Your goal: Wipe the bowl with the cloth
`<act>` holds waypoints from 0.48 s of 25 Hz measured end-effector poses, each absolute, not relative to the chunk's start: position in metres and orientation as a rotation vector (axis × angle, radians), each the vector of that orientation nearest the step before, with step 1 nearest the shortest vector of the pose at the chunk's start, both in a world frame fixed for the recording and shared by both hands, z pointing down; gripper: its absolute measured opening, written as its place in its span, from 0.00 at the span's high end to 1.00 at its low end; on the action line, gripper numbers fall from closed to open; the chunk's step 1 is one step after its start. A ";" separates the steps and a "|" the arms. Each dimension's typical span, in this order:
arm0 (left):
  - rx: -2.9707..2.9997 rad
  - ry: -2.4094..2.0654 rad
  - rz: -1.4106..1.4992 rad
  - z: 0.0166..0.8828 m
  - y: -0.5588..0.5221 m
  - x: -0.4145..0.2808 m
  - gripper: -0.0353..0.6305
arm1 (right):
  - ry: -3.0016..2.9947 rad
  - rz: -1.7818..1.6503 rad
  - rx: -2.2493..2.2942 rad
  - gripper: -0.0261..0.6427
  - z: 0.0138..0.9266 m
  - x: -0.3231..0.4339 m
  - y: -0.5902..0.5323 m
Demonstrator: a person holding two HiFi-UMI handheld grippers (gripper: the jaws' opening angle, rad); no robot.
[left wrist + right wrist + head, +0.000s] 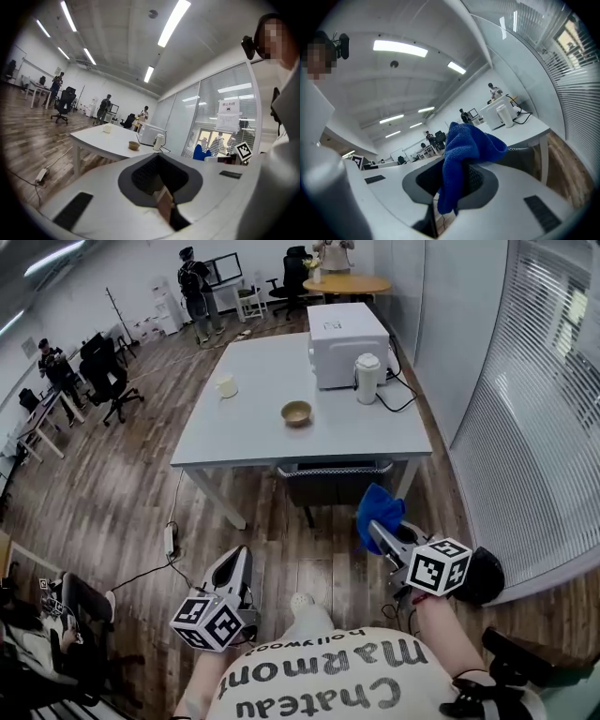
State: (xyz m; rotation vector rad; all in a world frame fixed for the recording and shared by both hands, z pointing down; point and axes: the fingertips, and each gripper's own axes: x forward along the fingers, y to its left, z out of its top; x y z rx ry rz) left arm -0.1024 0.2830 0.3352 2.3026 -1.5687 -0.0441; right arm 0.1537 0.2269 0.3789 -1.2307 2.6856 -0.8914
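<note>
Blue cloth [466,145] in right gripper [380,531]

The cloth [468,145] — lower end hidden in the right gripper [450,201]; bowl [296,412] interior too small to tell.

Both grippers are held low in front of the body, pointing forward and well apart. Left gripper [236,568] — jaws together, nothing between them. Right gripper [382,532] — jaws clamped on the cloth [464,150], which bunches above them.
</note>
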 end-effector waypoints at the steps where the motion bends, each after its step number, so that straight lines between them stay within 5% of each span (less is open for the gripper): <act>1: 2.308 -1.573 -0.038 0.337 0.277 -0.104 0.91 | 2.688 -0.909 -1.228 0.86 0.383 0.152 0.223; 12: 2.313 -1.384 -0.109 0.349 0.155 -0.112 0.91 | 2.709 -0.956 -1.424 0.86 0.399 0.143 0.142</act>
